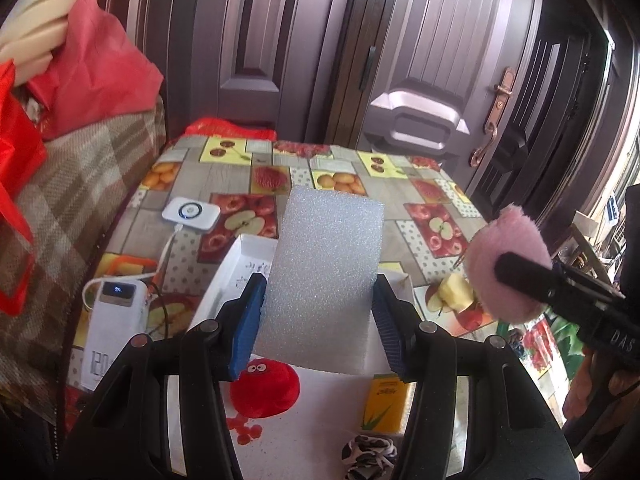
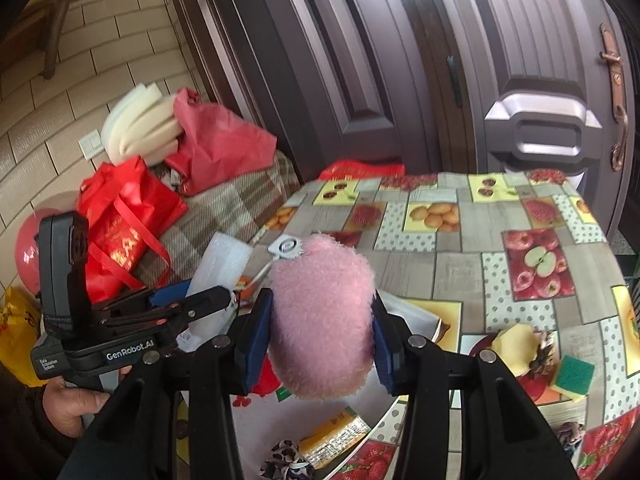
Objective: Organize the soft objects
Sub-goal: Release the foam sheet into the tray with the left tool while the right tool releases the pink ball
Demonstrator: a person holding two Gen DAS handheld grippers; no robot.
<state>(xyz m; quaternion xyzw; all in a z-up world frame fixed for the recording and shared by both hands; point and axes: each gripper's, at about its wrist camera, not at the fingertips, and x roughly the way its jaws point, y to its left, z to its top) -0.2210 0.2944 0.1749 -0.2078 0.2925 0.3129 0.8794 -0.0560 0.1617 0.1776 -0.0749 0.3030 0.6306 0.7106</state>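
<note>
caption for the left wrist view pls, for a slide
Left hand-held gripper clamps a white foam block above a white box; pink plush held alongside.

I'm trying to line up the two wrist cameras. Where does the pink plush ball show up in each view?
Left wrist view: the pink plush ball is at the right edge, clamped in the right gripper.
Right wrist view: the pink plush ball fills the centre, between the blue pads.
Shared landmark: the yellow box lying in the white tray.
</note>
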